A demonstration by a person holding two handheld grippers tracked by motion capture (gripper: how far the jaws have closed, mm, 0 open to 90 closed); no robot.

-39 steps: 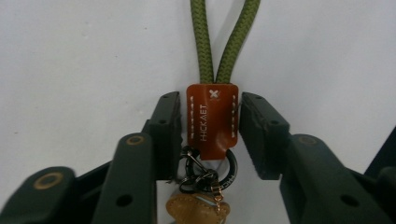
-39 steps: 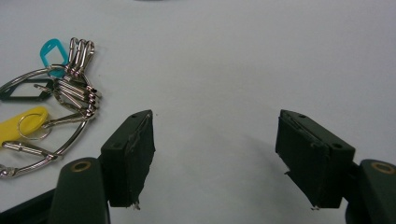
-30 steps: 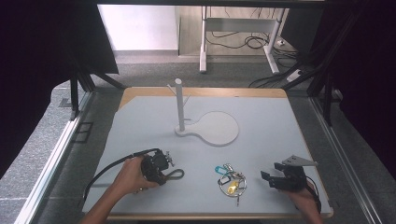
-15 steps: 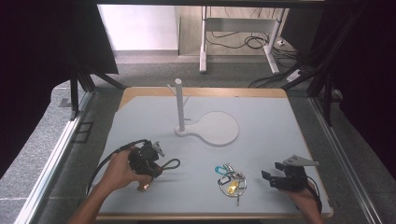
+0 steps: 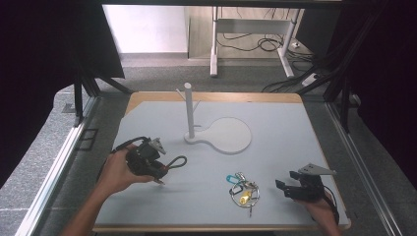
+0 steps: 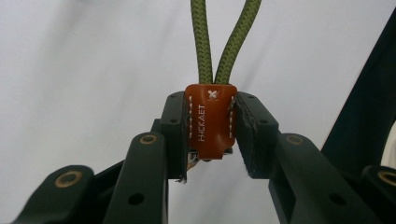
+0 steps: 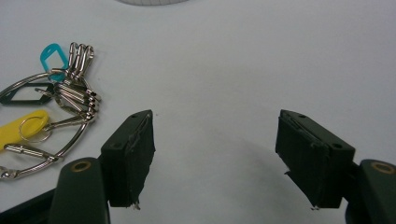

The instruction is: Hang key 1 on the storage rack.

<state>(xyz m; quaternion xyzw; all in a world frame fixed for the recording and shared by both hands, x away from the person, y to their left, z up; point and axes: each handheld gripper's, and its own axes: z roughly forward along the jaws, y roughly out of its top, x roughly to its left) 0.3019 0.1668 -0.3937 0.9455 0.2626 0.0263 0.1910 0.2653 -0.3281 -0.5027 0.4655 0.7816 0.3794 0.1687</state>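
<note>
Orange leather tab (image 6: 211, 122) of the green cord loop (image 5: 176, 162) sitting clamped in the left gripper (image 5: 158, 173), near the mat's (image 5: 275, 123) left edge, right gripper (image 5: 286, 186) gaping empty (bare mat ahead), keys (image 5: 243, 188) lying just beside it, stand (image 5: 189, 112) standing well apart.

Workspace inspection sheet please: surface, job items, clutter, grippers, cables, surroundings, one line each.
Surface: pale grey mat on a wood-edged table.
Job's things: olive cord loop with an orange leather tab, held above the mat; white peg stand on its round base.
Clutter: key ring bunch with teal and yellow tags, lying on the mat.
Grippers: left gripper clamped on the tab; right gripper open, nothing between its jaws, beside the keys.
Cables: black loop behind the left gripper; loose cables on the floor beyond.
Surroundings: metal desk legs, dark curtains.
</note>
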